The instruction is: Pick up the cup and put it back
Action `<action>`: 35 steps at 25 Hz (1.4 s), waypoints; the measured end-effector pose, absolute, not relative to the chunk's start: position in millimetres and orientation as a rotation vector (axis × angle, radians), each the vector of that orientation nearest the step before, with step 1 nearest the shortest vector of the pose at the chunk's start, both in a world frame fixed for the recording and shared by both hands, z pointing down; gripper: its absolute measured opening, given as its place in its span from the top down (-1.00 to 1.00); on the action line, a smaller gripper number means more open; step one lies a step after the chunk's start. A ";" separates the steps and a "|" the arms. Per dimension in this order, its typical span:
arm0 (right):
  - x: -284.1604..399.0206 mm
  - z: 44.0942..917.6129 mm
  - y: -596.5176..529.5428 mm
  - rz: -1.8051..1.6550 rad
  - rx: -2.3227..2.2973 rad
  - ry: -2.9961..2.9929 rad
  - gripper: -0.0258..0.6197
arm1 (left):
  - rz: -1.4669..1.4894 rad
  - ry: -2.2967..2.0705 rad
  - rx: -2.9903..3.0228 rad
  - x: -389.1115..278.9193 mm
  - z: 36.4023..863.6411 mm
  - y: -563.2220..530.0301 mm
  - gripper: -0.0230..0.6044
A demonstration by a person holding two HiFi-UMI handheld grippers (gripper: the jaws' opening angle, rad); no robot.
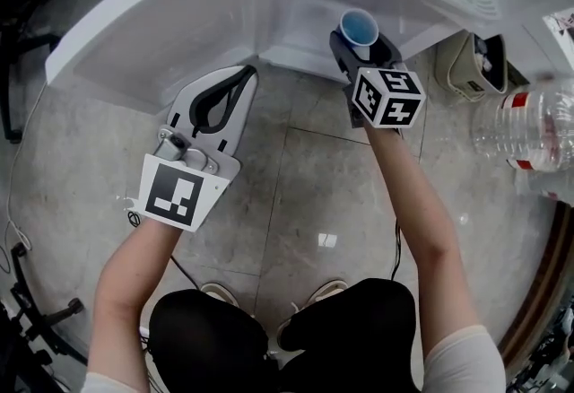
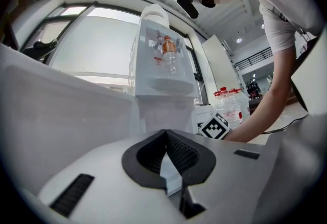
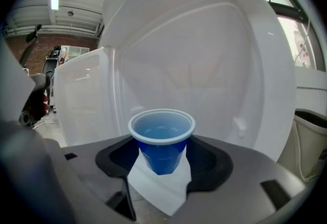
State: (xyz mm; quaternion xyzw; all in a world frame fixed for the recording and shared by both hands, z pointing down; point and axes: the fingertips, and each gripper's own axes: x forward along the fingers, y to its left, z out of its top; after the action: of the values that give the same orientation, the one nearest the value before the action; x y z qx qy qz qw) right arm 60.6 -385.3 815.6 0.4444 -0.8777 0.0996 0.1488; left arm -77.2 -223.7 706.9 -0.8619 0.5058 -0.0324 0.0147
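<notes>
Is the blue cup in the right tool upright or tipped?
Upright: the blue cup, gripped by the right tool, has its white rim level and its mouth facing up.

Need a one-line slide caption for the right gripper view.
Right gripper holds an upright blue cup between its jaws, facing a white plastic wall.

No words, numbers or brands legible, black-and-white square markers only on the right hand-held gripper (image 1: 360, 39) and left hand-held gripper (image 1: 240, 77), red label on the plastic bottle (image 1: 527, 126) too blurred to read
</notes>
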 end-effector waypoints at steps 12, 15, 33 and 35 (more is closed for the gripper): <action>58.2 732.3 -323.0 0.157 1.189 -2.662 0.00 | 0.001 1.557 -2.656 -88.0 673.0 -229.5 0.85; 68.2 711.3 -307.4 0.179 1.196 -2.696 0.00 | 0.001 1.554 -2.658 -87.7 671.8 -228.0 0.85; 136.7 617.3 -214.2 0.167 1.273 -2.803 0.00 | 0.022 1.629 -2.550 -121.4 644.9 -192.8 0.85; 142.6 623.5 -206.7 0.179 1.272 -2.789 0.00 | 0.011 1.630 -2.531 -126.1 643.1 -189.8 0.85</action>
State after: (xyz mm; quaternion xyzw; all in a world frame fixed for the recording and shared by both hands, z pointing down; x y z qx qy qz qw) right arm 142.6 -206.7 623.5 0.4140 -0.9077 0.0582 0.0353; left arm -126.1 -189.8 643.1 -0.8388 0.5405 0.0038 0.0656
